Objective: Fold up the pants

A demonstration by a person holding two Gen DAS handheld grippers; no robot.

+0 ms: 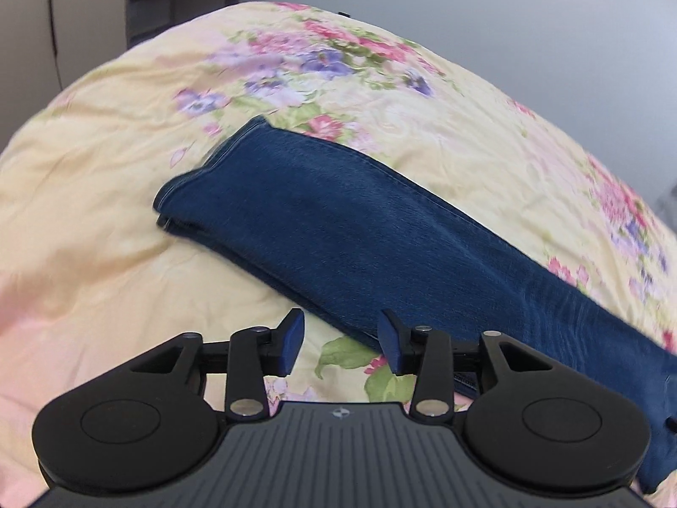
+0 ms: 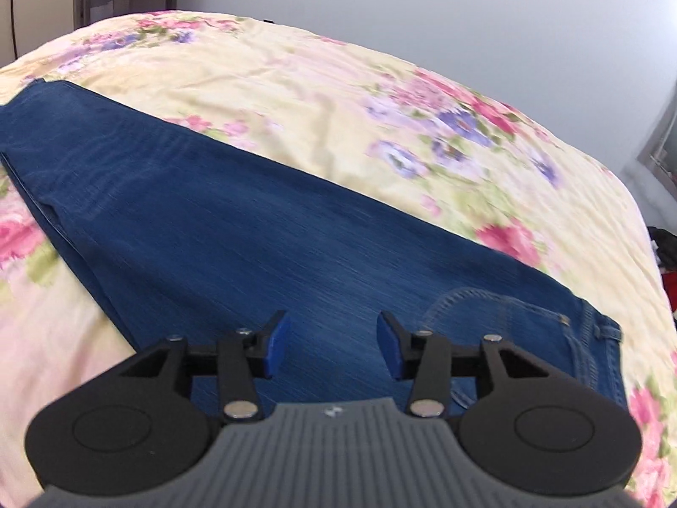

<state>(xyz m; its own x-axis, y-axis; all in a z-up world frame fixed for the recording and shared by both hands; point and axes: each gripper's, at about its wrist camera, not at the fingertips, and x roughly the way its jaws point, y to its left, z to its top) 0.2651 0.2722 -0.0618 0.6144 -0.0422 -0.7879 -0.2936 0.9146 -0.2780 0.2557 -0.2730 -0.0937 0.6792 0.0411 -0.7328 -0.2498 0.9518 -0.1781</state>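
A pale yellow bedspread (image 1: 105,178) printed with pink and purple flowers covers the bed, with a plain grey wall (image 2: 423,8) behind it and a dark cupboard edge off in the far corner. Nothing lies between either tool and the cloth. The jeans (image 1: 338,228) lie flat on the bedspread, legs stacked one on the other, hem end toward the left side. The left tool (image 1: 340,345) hangs just over the near edge of the leg, its blue pads (image 1: 292,343) spread apart and holding nothing. The right tool (image 2: 328,345) hovers above the thigh part (the stitched pocket (image 2: 486,317) and waistband sit just to its right), fingers likewise parted and empty. No readable writing shows on either tool, only a small round emblem.
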